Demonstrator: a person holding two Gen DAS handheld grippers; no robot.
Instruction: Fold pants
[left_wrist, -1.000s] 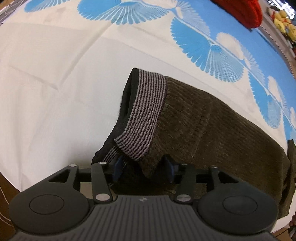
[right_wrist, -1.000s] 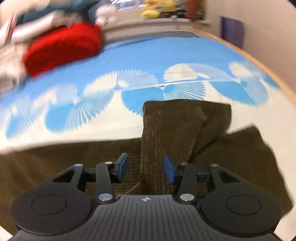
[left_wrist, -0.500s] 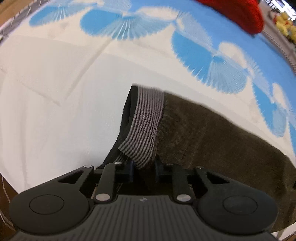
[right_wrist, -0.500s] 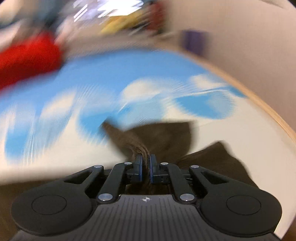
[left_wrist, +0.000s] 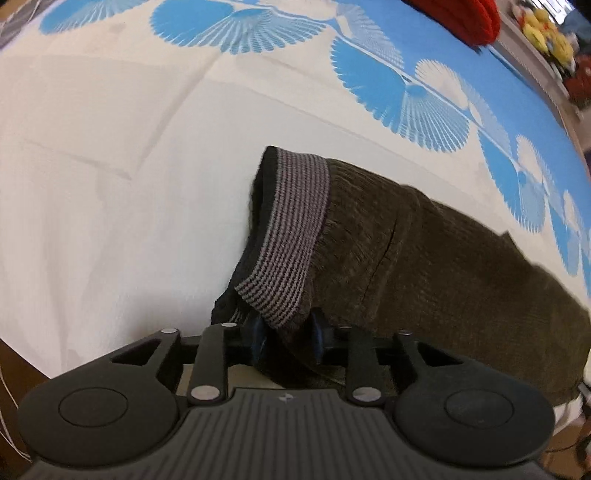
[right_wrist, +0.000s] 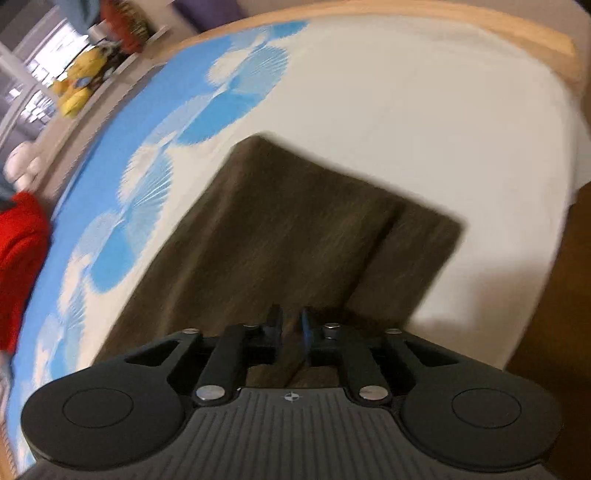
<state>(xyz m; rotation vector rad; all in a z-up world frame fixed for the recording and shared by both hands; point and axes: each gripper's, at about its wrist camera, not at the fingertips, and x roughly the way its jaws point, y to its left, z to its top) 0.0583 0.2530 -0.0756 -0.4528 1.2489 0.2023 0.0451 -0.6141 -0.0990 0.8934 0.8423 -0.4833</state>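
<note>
Left hand-held gripper (left_wrist: 286, 334) clamped on pants (left_wrist: 424, 258) waistband, right hand-held gripper (right_wrist: 291, 325) pinching cloth — red garment (right_wrist: 18, 266) beyond.

Left gripper (left_wrist: 286, 334) clamps the striped waistband (left_wrist: 291, 236) of the brown pants (left_wrist: 424, 266), spread on the blue-patterned sheet (left_wrist: 110, 166).

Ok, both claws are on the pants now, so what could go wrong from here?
1. The left claw pinches only the waistband corner. That small bite could slip once the pants are lifted.
2. The right claw grips a bunched ridge near the leg end, and that view is motion-blurred. A fast swing might carry one layer and leave the other behind.
3. The pants lie near the sheet edge, so a dropped end could slide off.
</note>
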